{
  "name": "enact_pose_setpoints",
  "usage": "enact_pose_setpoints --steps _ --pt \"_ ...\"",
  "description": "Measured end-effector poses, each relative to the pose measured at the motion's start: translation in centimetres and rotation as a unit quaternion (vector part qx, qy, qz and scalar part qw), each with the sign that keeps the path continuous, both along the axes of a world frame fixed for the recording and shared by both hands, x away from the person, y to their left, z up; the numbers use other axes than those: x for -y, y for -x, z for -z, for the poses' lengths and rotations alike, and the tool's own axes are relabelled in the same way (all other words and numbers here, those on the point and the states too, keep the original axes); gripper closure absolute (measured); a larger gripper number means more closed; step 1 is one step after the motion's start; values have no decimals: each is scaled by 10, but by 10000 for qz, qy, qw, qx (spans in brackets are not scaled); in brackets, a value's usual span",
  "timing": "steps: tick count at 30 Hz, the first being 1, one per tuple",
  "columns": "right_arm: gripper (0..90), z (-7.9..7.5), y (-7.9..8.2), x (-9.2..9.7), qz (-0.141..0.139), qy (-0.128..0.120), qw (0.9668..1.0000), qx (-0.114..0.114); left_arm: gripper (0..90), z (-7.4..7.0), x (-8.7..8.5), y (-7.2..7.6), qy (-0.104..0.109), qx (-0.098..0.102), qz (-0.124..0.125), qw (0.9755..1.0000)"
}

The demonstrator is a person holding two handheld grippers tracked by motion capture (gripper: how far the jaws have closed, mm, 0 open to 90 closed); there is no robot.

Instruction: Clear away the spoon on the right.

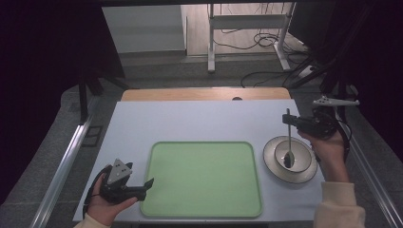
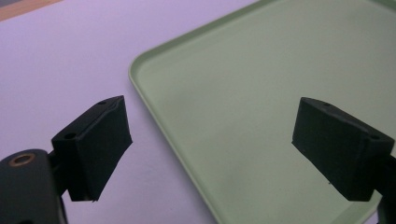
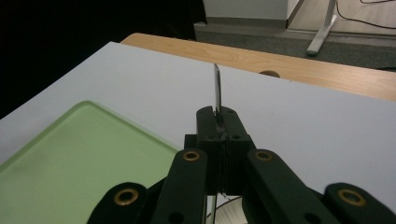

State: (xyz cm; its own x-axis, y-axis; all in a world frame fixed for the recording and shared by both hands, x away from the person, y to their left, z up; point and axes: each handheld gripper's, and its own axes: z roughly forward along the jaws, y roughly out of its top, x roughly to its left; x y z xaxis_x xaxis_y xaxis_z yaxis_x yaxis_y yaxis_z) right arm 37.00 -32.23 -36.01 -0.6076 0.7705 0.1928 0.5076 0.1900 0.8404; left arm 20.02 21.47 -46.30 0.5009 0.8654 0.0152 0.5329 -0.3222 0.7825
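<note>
A metal spoon (image 1: pixel 289 140) hangs upright with its bowl end down inside a round grey bowl (image 1: pixel 274 164) at the table's right. My right gripper (image 1: pixel 288 119) is shut on the spoon's handle, and the handle's tip (image 3: pixel 216 88) sticks up past the closed jaws. A pale green tray (image 1: pixel 204 178) lies in the middle of the table. At its near left corner my left gripper (image 1: pixel 149 183) is open with nothing between its fingers (image 2: pixel 95 144), which straddle the tray's left rim (image 2: pixel 154 112).
The white tabletop (image 1: pixel 190 121) extends behind and to the left of the tray. A wooden strip (image 1: pixel 204 93) runs along the far edge. Beyond it are a floor with cables and a metal stand (image 1: pixel 211 42).
</note>
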Motion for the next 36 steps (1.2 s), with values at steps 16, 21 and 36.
enact_pose_setpoints --steps 16,21,36 --pt "886 -2 12 -9 36 22 9999 -103 112 0 0 0 1 10 -2 10000" --pt "886 -4 16 -11 15 -34 9999 -136 112 0 0 0 0 10 -5 10000" --pt "886 -12 31 -25 -186 -80 9997 -133 112 -1 -1 0 1 7 5 10000"
